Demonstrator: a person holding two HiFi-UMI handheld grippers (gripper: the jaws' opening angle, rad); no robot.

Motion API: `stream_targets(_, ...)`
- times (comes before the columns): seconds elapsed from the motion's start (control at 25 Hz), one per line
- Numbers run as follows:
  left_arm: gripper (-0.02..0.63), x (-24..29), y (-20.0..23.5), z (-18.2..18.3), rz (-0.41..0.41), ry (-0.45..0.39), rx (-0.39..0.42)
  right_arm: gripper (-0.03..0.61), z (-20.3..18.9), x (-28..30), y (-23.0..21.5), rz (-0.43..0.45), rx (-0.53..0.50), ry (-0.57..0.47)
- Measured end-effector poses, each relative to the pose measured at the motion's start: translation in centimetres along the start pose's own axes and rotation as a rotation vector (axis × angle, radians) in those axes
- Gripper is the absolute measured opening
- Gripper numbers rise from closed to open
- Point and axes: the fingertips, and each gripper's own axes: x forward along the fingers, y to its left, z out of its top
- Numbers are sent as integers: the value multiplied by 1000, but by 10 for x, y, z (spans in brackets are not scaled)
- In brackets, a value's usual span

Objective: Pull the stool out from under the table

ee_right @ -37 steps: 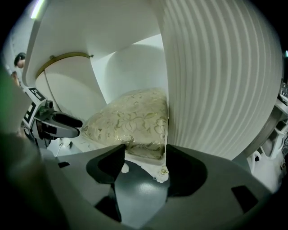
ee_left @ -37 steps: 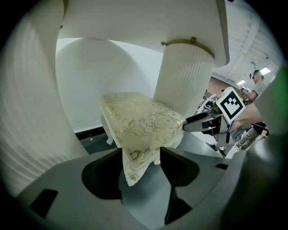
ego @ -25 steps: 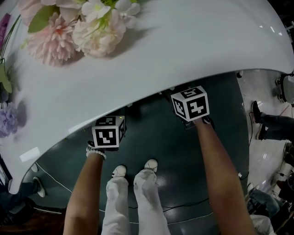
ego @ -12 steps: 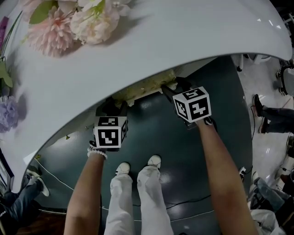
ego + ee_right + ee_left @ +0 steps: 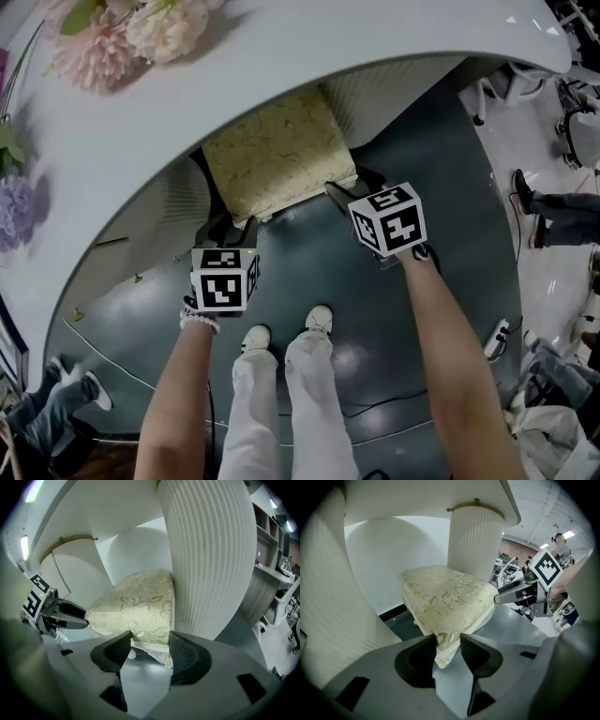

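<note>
The left tongs [image 5: 448, 641], just closing tighter, clamp 1 stool [image 5: 277, 155] corner; the right tongs [image 5: 150, 640] grip the other.

Stool [image 5: 277, 155] partly under table [image 5: 375, 47]; flowers [image 5: 141, 37] atop

Pink flowers [image 5: 94, 61], purple bloom [image 5: 14, 211], dark glossy floor [image 5: 309, 267]

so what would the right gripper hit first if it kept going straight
The stool: its cushion edge sits between the jaws of the right gripper, so it would press into that at once.
</note>
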Motion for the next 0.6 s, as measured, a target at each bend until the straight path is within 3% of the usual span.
stream_targets(0.6, 164, -29, -35, -47, -56, 48, 63, 273, -49, -36, 20, -32, 32, 21)
